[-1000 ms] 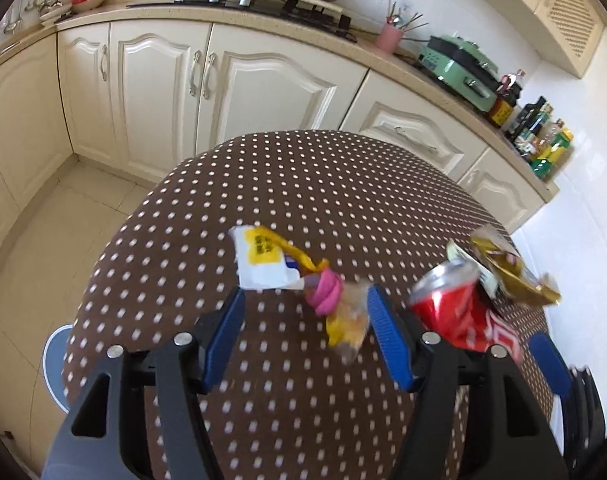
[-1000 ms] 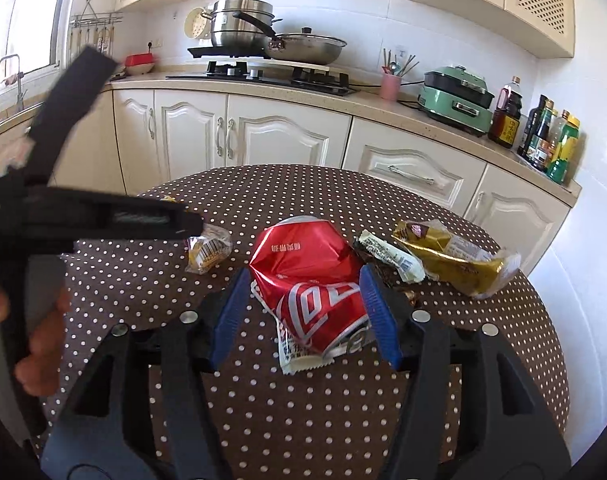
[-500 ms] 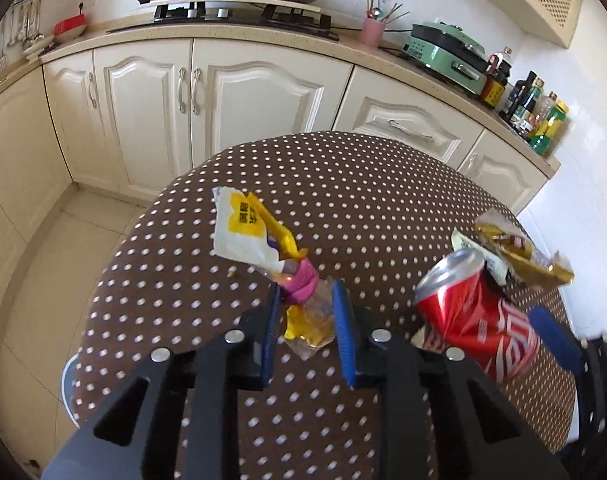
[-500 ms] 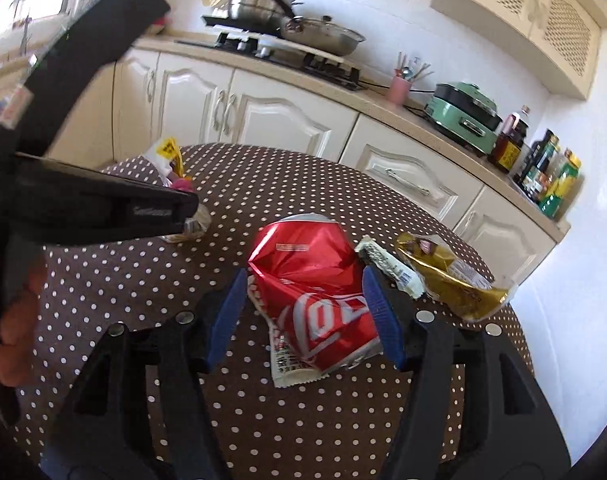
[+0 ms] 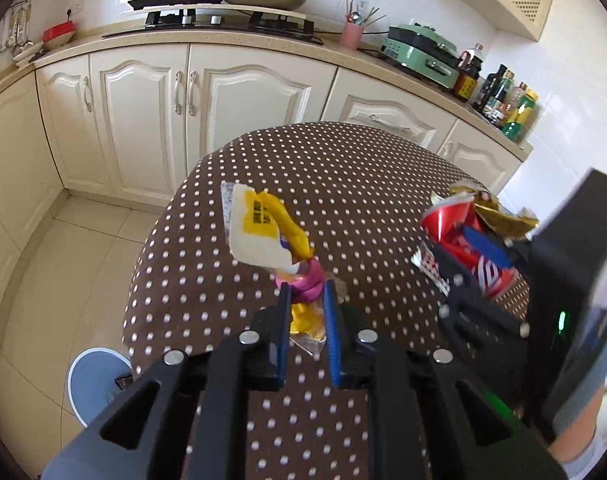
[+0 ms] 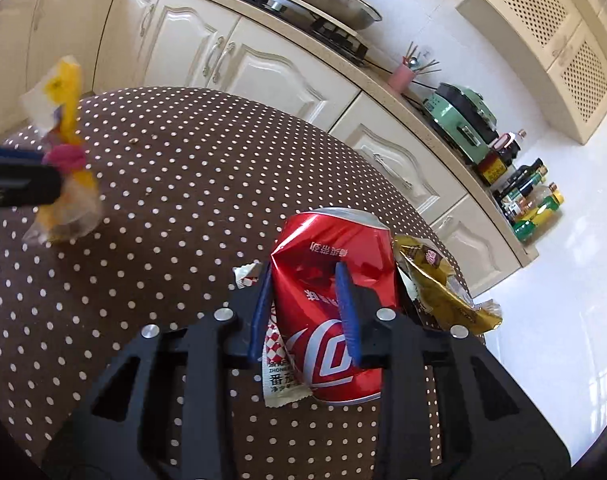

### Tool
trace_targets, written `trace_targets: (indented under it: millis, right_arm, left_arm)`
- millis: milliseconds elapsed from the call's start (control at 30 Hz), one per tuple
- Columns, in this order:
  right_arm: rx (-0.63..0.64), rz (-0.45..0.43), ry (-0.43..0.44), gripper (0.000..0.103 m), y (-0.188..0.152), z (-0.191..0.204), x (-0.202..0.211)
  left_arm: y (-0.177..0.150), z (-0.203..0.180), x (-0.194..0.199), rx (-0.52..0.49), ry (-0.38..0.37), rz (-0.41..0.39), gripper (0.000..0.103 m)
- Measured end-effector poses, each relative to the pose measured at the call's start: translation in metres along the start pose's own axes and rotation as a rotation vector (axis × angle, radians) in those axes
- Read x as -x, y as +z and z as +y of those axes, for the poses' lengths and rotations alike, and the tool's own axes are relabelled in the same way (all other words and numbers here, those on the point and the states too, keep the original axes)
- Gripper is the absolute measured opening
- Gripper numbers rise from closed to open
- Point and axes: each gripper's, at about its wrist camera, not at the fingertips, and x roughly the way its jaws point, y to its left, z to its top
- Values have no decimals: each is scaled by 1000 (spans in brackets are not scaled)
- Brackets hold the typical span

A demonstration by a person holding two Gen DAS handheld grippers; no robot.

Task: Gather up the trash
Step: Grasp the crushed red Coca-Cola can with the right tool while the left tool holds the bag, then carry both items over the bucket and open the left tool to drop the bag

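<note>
Both hands are in the pick-up step at once. Nearest, the left gripper (image 5: 306, 306) has its jaws closing hard, nearly together, on the knotted snack wrapper (image 5: 279, 248) (pink twist at the pinch, white-and-yellow end flaring above, clear yellowish tail below), and the wrapper looks lifted just clear of the polka-dot table (image 5: 343, 168). A second ago those jaws stood wide with the wrapper lying loose on the cloth ahead of them. To its right, the right gripper (image 6: 305, 306) is closing too: one pad lies against the left flank of the crushed red cola can (image 6: 335, 304), the other presses across its dented front, where a second ago they stood wide either side of it. The can lies near the table's edge on a white sachet (image 6: 277, 380), touching the gold foil wrapper (image 6: 435, 284) beyond it. I'd judge the next move is to finish the squeeze on the can, lift it without dragging the sachet, and carry both loads toward the blue bin (image 5: 95, 380) on the floor at the left. The sachet and foil are still to collect.
</note>
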Motion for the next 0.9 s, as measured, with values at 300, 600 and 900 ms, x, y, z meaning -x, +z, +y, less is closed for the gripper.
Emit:
trace_targets:
  millis: [300,600,900]
  right_arm:
    - [-157,-112,132,17,10,-28,52]
    - [-229,-129,279,17,17,-25,78]
    - [-212,-179,433,17,37,30,113]
  left_arm:
    - [-22,21,34,26,-77,-21,13]
    - [-33,36,66,54,-102,-59,13]
    - [-49,69,100,97,-91,-100,13]
